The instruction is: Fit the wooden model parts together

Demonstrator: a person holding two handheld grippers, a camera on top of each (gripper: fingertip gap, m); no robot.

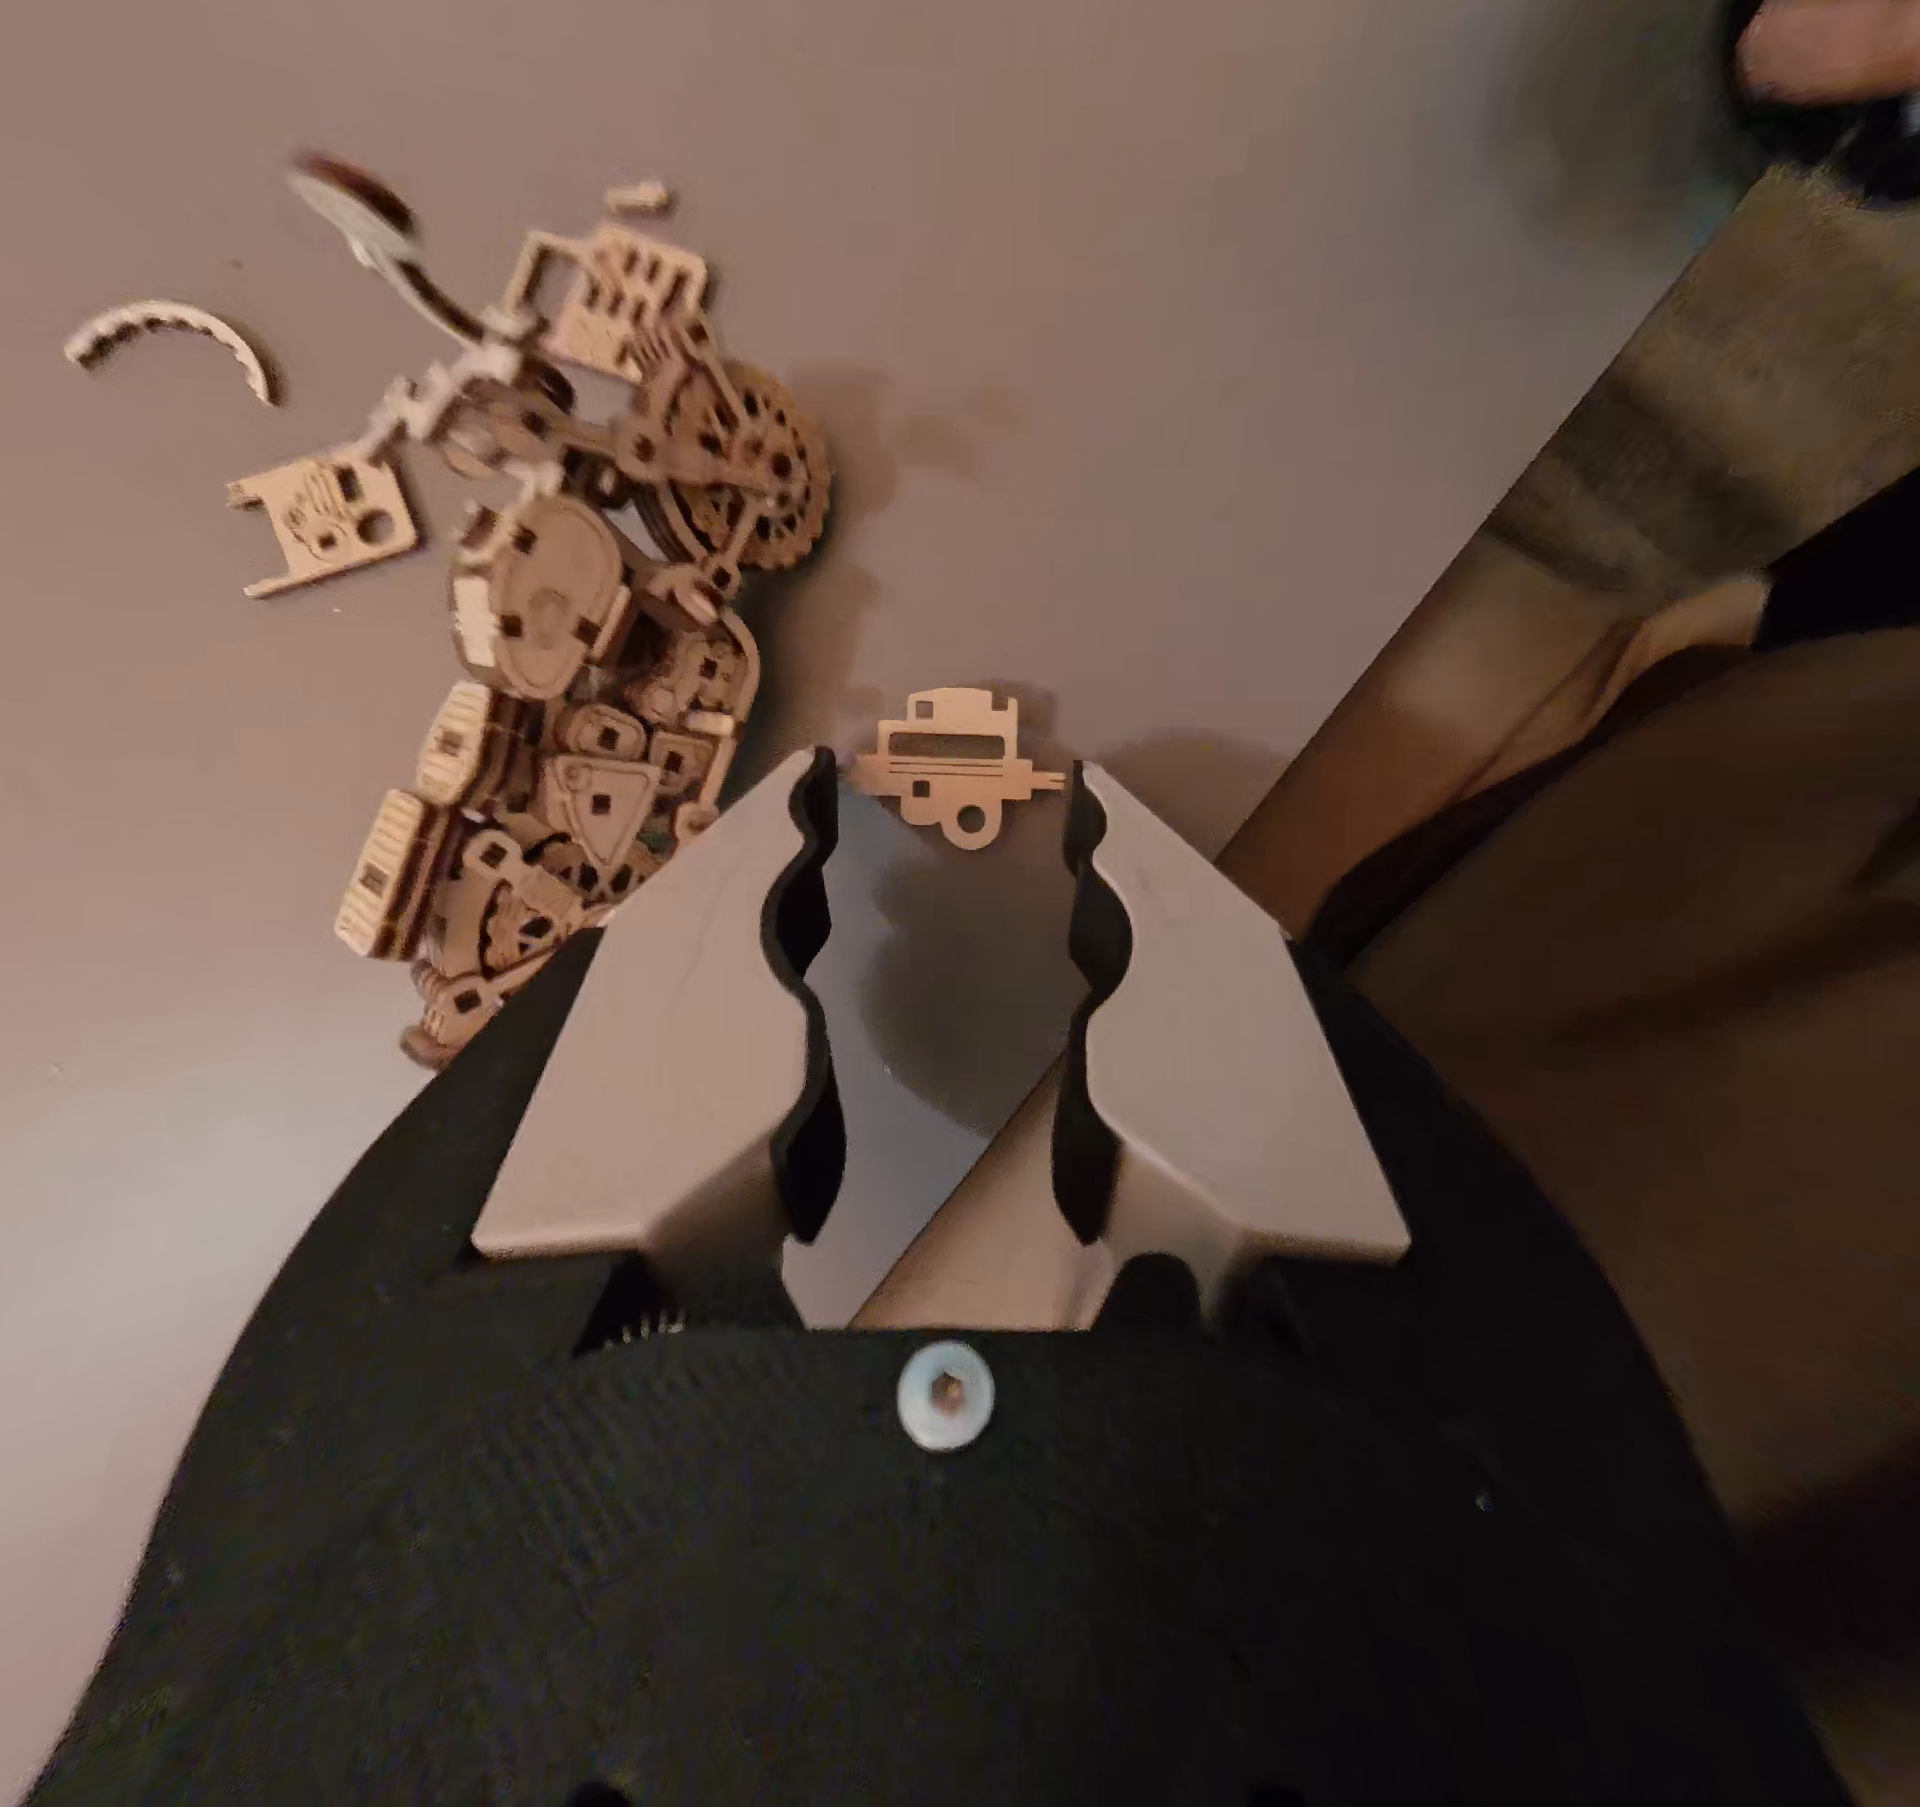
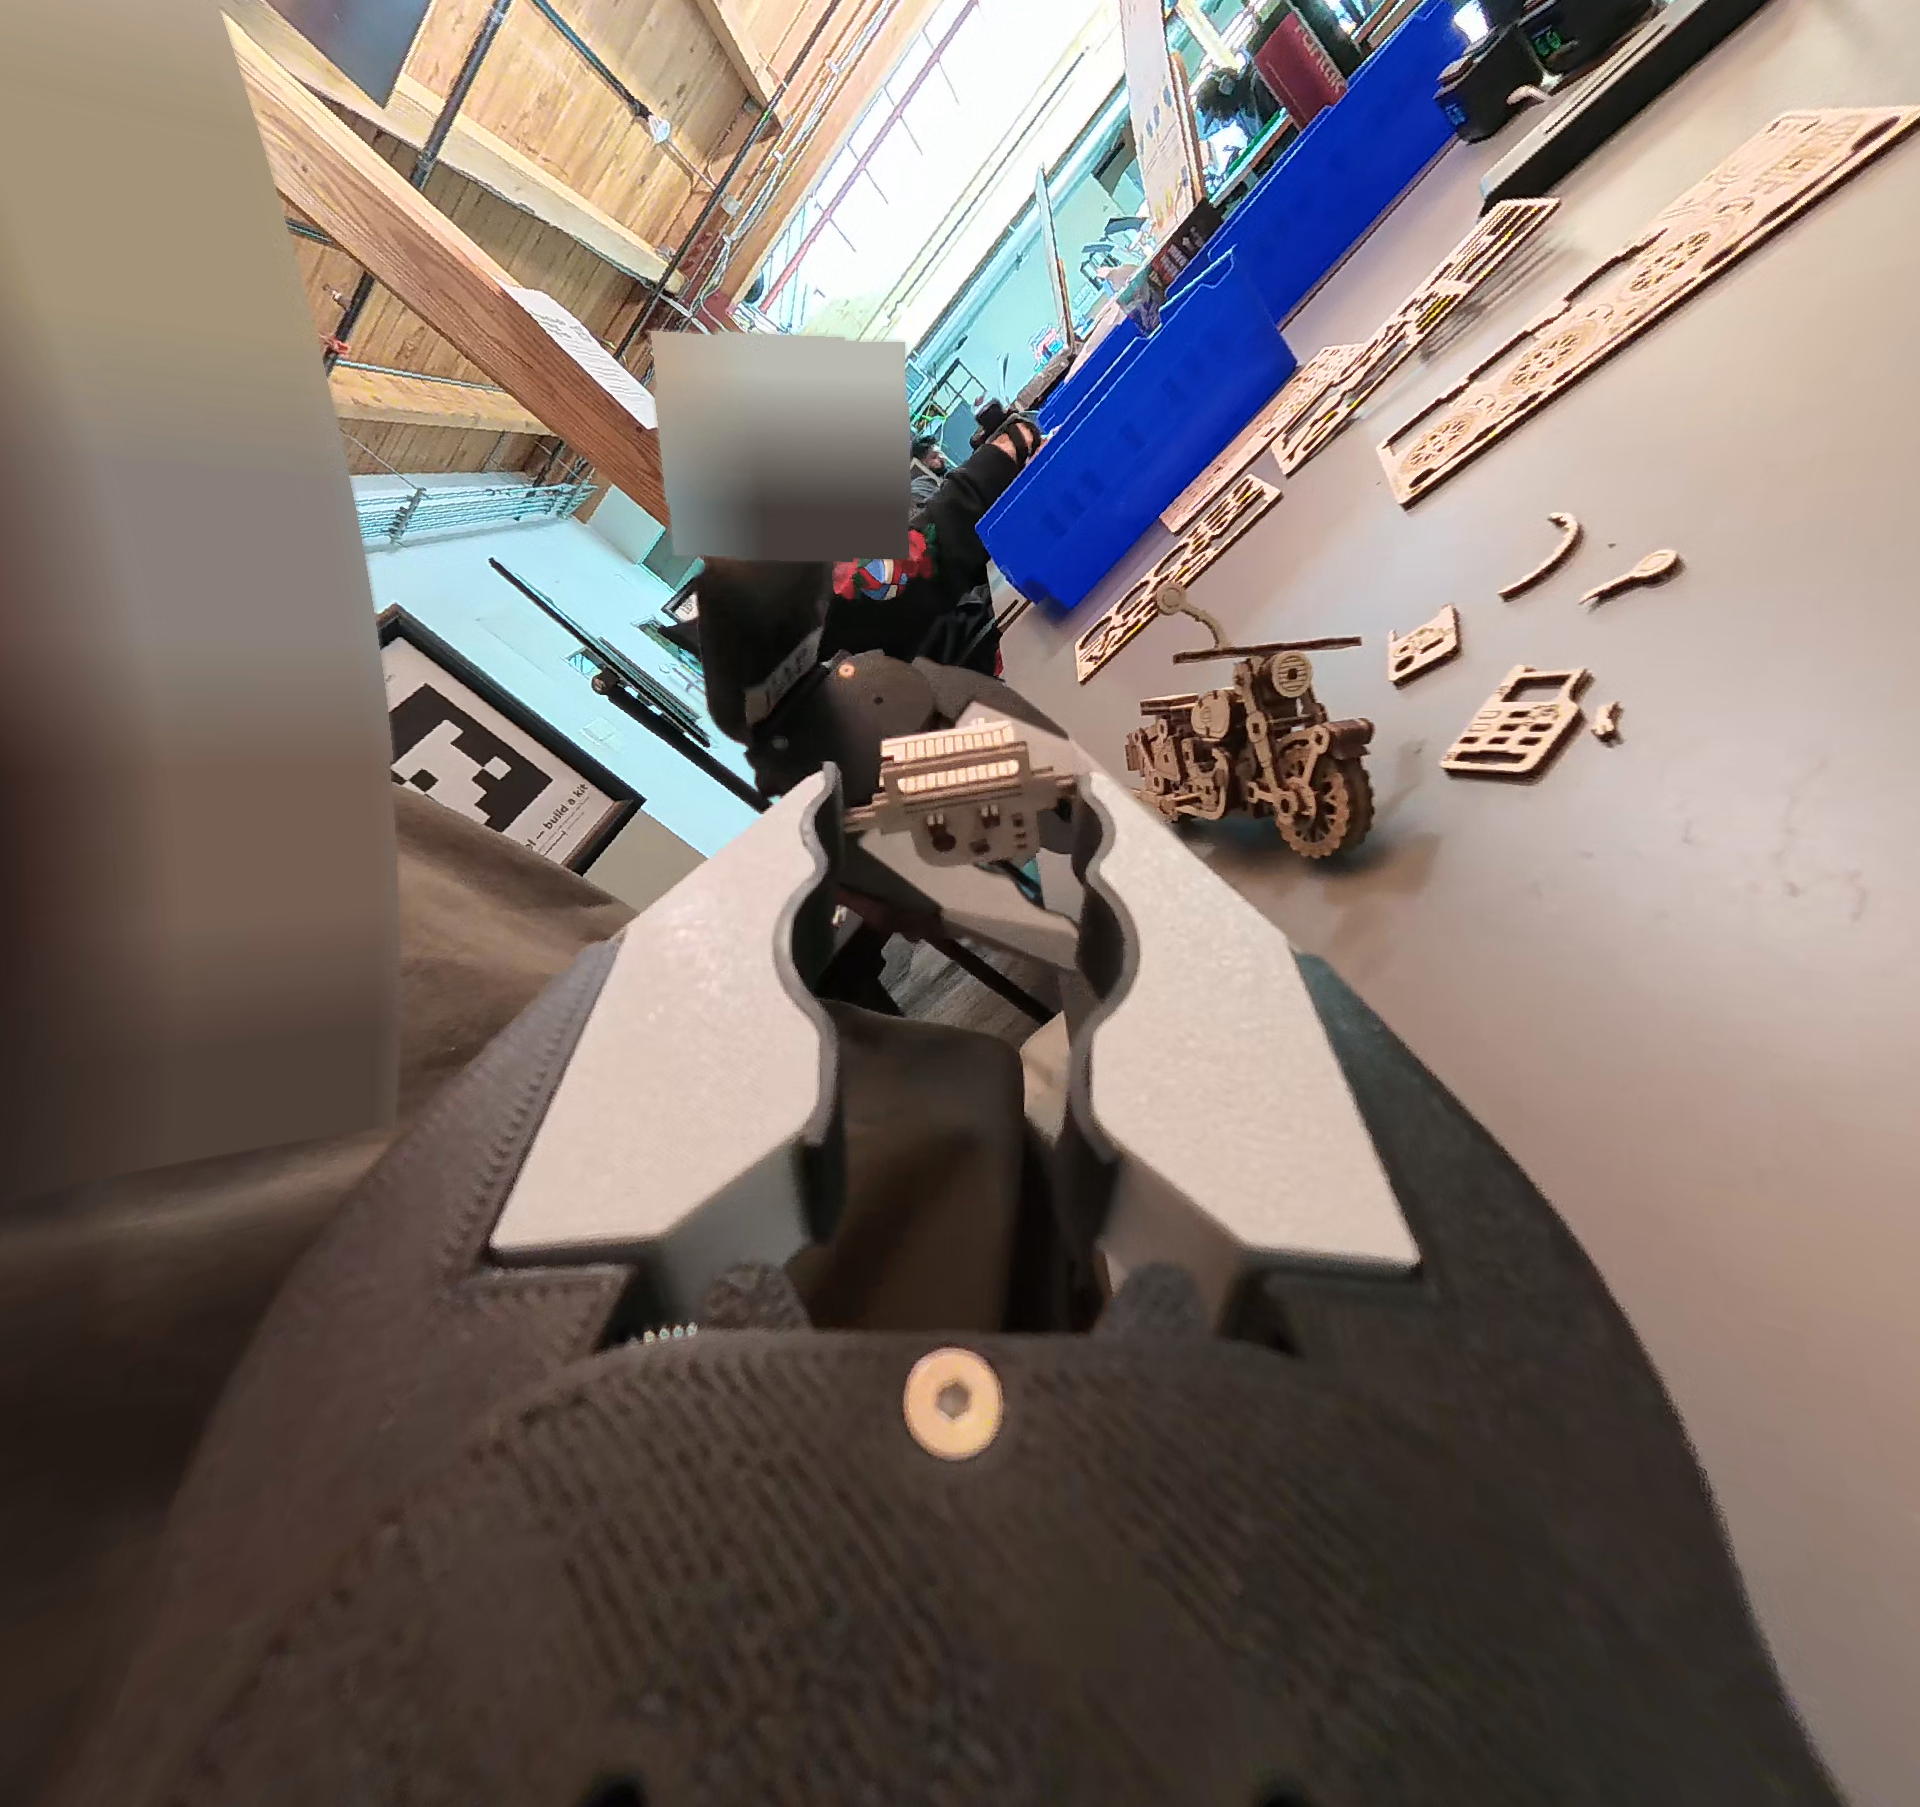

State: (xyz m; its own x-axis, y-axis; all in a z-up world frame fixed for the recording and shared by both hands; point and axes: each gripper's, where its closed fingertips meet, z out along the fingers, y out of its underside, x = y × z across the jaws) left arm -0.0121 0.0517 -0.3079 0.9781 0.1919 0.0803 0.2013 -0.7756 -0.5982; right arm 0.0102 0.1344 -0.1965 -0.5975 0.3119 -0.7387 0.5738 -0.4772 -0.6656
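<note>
Wooden motorcycle model stands on the grey table. Right gripper, raised and level off the table edge, pinches a slotted flat part. Left gripper, pointing down, clasps a small flat piece at its tips.

The left gripper pinches a small wooden part between its fingertips. The right gripper likewise grips a slotted part, raised.
</note>
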